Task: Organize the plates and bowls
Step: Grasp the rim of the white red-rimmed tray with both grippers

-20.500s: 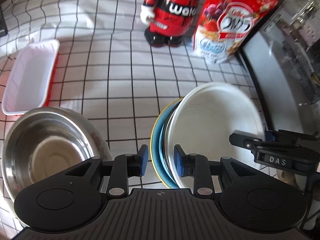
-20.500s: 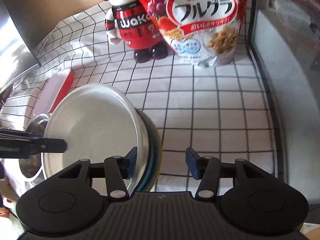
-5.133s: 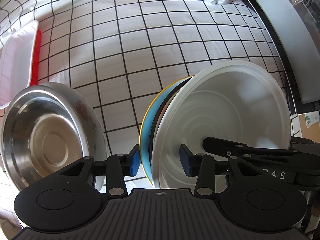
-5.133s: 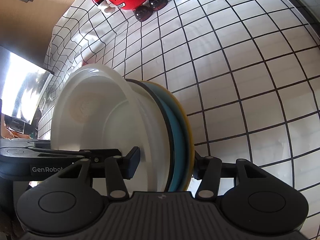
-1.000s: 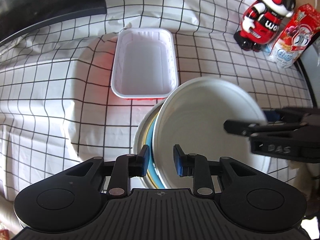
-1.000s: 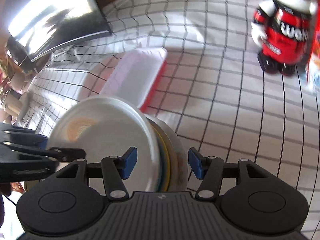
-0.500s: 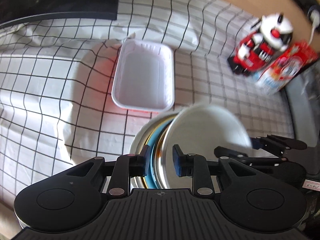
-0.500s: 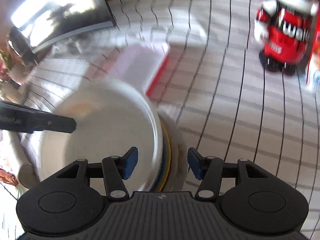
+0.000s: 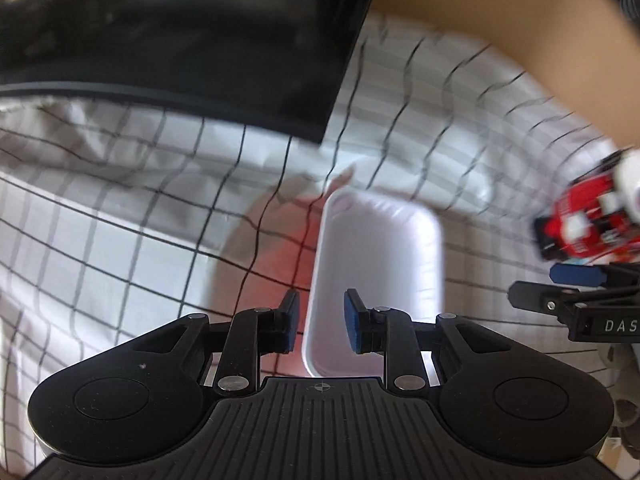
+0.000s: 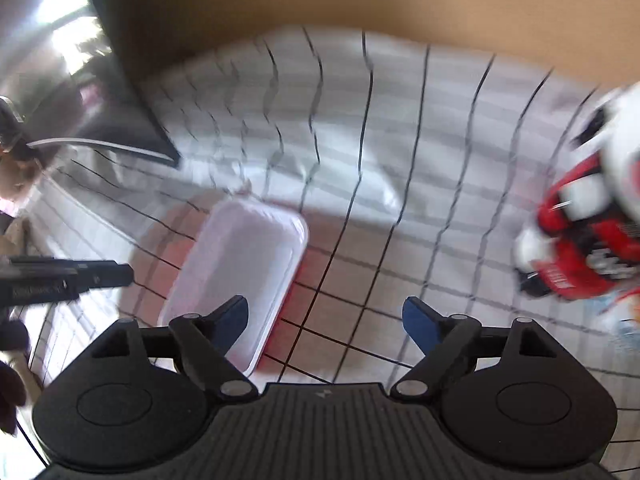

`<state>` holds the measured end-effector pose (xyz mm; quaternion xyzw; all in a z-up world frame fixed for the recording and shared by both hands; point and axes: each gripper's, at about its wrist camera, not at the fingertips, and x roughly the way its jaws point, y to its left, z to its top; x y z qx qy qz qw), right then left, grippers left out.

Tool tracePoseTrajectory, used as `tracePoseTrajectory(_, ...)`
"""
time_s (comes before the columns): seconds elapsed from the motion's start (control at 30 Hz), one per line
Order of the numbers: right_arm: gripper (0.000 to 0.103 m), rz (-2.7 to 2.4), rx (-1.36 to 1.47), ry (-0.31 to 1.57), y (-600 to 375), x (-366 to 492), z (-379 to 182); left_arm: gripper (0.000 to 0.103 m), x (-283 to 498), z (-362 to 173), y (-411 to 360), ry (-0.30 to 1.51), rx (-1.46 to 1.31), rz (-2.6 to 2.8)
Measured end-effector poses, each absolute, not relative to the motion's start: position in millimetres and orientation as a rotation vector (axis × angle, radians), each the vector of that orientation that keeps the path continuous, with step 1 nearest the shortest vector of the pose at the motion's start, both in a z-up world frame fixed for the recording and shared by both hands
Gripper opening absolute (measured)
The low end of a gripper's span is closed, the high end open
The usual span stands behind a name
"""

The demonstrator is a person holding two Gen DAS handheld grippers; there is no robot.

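Left tool [image 9: 318,322] has its blue pads [image 9: 290,322] at a narrow gap and there's nothing pinched between them, just air. Right tool [image 10: 324,322] is way wider, with its jaws spreading apart right now, and nothing sits between those either. Both point steeply down at the desk [image 9: 120,248], which is covered by a white cloth with a black grid.

Straight past the left tool is a white rectangular tray [image 9: 378,276] with a red underside, lying flat on the cloth, and its near end runs down behind the left tool's pads. From the right wrist view the same tray [image 10: 244,272] sits under and beyond the right tool's left finger.

Off on the right side stands a red, white and black toy robot [image 10: 580,248], pretty blurred in both views. A big dark slab [image 9: 180,40] that looks like a screen lies at the far left of the desk. Each tool's tip pokes into the other's view from the side.

Neither view shows any plates or bowls, so I can't tell where the stack is.
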<state>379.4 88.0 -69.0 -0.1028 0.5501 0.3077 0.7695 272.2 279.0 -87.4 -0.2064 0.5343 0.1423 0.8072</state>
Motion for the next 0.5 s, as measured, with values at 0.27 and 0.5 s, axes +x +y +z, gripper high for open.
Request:
tracePoseTrajectory(0.27,0.045,0.799,-0.193,1.355,135,396,-148,0.036,297,-147,288,1.258,-0.406,0.331)
tracePoseTrajectory(0.5,0.01,0.787,-0.197,1.322,139,385,-167,0.026,296,-137,278,1.227,-0.508,0.259)
